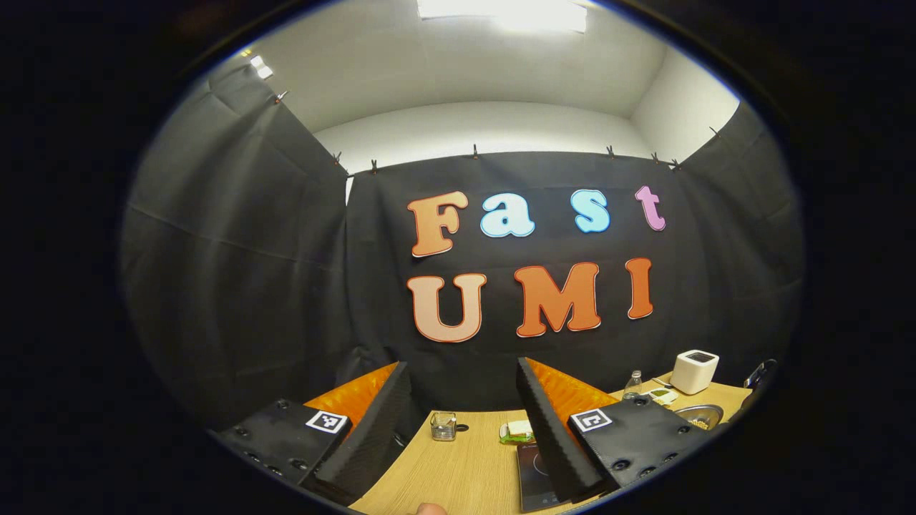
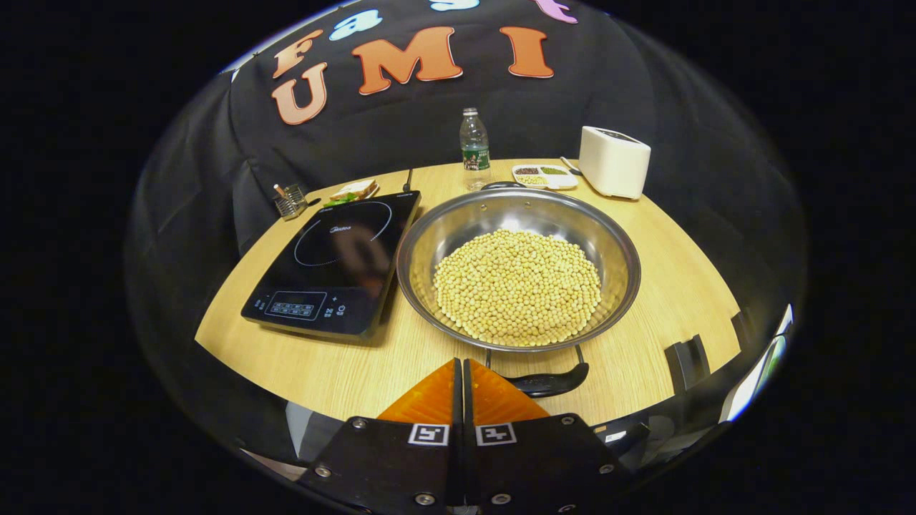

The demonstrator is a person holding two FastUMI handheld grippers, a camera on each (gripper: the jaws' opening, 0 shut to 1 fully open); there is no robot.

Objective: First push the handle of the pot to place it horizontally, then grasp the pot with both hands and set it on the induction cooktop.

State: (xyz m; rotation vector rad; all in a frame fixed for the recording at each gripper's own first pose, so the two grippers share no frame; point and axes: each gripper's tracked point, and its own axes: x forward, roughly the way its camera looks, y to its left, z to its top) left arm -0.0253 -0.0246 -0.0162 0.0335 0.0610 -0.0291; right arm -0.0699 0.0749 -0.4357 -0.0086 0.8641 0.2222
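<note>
In my right gripper view, my right gripper [image 2: 462,372] has its two orange-faced fingers pressed together with nothing between them, their tips just short of the near black handle [image 2: 547,383] of the wide, shallow stainless-steel pot [image 2: 519,275]. That pot sits on the round light-wood table [image 2: 665,286], heaped with pale yellow beans [image 2: 517,285], and its left rim lies just beside the flat black glass induction cooktop [image 2: 336,261]; I cannot tell whether they touch. Beyond the pot stand a clear plastic water bottle [image 2: 473,148], a small white divided dish [image 2: 544,175] and a white boxy appliance [image 2: 614,162]. In my left gripper view, my left gripper [image 1: 461,418] is held high with its fingers spread wide and empty, looking over the table's far side toward a small glass holder [image 1: 443,426] and a sandwich [image 1: 517,430]; part of the cooktop and the pot's rim show low on the right.
</note>
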